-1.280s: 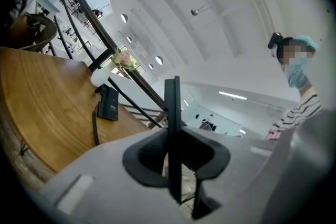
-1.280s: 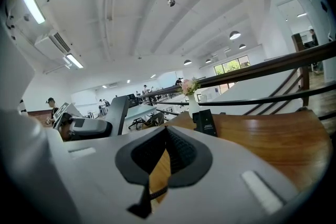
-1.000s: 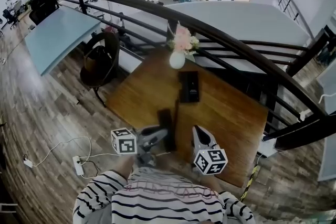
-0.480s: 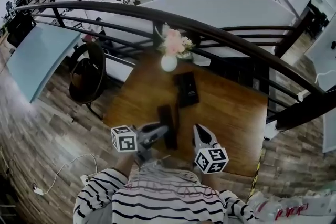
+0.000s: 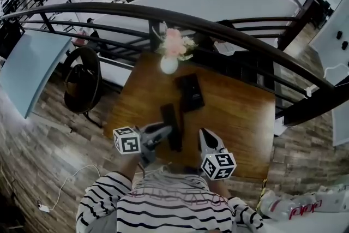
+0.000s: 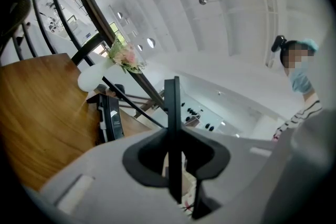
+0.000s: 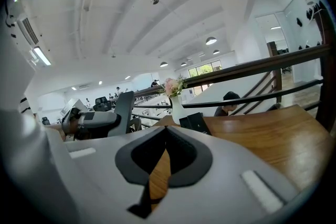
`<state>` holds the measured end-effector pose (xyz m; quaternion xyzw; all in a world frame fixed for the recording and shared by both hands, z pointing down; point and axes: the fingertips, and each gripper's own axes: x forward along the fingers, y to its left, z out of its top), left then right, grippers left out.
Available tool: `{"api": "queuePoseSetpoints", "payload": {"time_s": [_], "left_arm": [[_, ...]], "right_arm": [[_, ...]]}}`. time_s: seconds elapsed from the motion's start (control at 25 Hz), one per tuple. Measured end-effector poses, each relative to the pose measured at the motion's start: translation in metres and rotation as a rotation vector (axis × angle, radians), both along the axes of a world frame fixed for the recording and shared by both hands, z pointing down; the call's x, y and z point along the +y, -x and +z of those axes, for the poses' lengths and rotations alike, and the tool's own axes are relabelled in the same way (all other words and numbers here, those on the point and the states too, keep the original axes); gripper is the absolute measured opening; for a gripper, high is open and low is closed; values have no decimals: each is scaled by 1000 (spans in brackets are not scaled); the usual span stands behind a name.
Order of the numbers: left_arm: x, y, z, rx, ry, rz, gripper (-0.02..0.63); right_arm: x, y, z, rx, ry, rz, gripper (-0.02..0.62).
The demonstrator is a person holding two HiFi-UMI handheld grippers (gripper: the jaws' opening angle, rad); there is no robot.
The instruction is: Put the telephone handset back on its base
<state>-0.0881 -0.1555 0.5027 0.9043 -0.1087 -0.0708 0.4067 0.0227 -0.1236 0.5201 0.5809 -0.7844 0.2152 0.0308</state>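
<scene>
The black handset (image 5: 172,125) is clamped in my left gripper (image 5: 167,131), over the near middle of the wooden table (image 5: 240,117). In the left gripper view the handset (image 6: 173,128) shows edge-on as a thin dark bar between the jaws. The black telephone base (image 5: 190,91) lies farther back, apart from the handset, and in the left gripper view the base (image 6: 110,118) is at left. My right gripper (image 5: 203,135) rests to the right of the handset, its jaws together with nothing between them (image 7: 165,131).
A white vase with pink flowers (image 5: 169,61) stands at the table's far edge behind the base. A dark curved railing (image 5: 229,27) runs just beyond the table. A black chair (image 5: 82,82) is off the table's left side. The person's striped sleeves fill the bottom of the head view.
The head view has swung, so the table and railing sit differently in the frame. The left gripper keeps its hold on the handset; both grippers have hardly moved over the table.
</scene>
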Motion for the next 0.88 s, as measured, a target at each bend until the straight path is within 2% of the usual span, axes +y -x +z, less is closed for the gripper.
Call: {"api": "queuePoseSetpoints", "payload": {"time_s": [0.44,0.88], "left_arm": [[-56,-29,8,-3,15,-33,77],[-125,-75,43,-17,62,-57,77]], "right_arm": [[-48,-25,-2,6,-1,-39,0],[-92,-60,13,7,45,-98,0]]}}
